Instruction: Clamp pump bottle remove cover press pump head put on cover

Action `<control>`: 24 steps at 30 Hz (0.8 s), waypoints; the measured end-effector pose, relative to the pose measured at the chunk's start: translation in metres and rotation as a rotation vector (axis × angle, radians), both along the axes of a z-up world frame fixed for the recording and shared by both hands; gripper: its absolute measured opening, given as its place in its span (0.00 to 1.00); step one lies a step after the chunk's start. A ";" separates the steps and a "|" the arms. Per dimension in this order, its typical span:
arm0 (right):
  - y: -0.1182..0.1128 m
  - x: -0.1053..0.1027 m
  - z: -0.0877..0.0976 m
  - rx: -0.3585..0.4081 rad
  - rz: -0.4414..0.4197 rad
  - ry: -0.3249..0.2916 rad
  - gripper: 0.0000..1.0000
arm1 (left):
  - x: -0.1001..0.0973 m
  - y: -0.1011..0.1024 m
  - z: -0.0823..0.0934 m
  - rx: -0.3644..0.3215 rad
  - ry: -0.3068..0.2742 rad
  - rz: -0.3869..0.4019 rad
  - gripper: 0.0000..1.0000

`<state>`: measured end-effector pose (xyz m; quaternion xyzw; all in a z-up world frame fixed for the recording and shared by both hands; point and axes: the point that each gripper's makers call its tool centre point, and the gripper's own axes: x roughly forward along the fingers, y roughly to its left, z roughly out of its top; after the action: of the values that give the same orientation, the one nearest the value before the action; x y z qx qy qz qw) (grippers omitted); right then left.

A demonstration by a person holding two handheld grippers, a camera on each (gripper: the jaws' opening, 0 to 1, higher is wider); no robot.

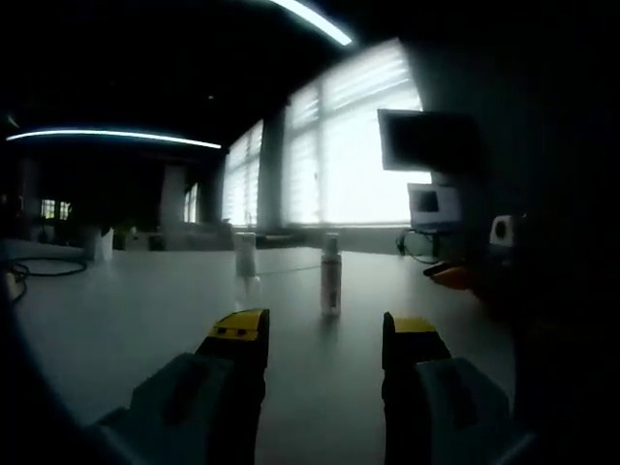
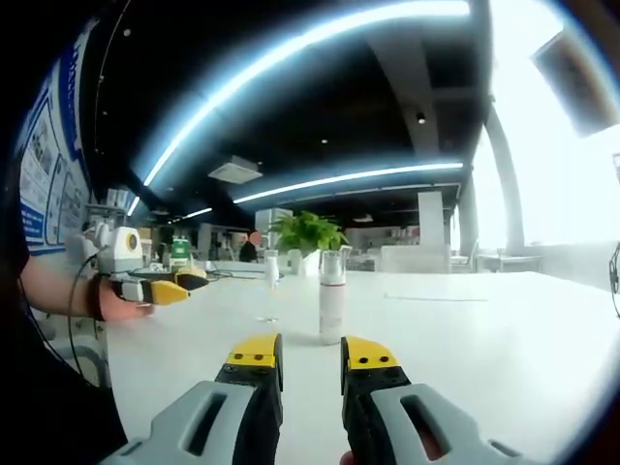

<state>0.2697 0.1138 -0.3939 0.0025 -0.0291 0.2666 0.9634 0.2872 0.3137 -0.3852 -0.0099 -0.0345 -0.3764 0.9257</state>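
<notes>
A slim white pump bottle (image 1: 330,278) with a clear cover on top stands upright on the table (image 1: 145,320), a short way ahead of my left gripper (image 1: 325,334). That gripper is open, and nothing is between its yellow-tipped fingers. In the right gripper view the same bottle (image 2: 331,298) stands just beyond my right gripper (image 2: 310,354), whose jaws stand a little apart with nothing between them. A hand holds the left gripper (image 2: 160,289) at the left of that view. An orange tip of the right gripper (image 1: 451,276) pokes in at the right of the left gripper view.
A slim clear container (image 1: 246,256) stands on the table to the left of the bottle, also seen as a clear container (image 2: 270,281). A potted plant (image 2: 306,232) is behind it. A monitor (image 1: 426,140) and bright windows are far off. A cable (image 1: 44,268) lies at the left.
</notes>
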 end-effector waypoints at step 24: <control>-0.001 0.001 -0.001 -0.004 0.000 0.002 0.18 | 0.003 0.004 -0.001 -0.009 0.016 0.017 0.38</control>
<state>0.2704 0.1131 -0.3950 0.0011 -0.0277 0.2665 0.9634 0.2902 0.3175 -0.3857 -0.0170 -0.0288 -0.3683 0.9291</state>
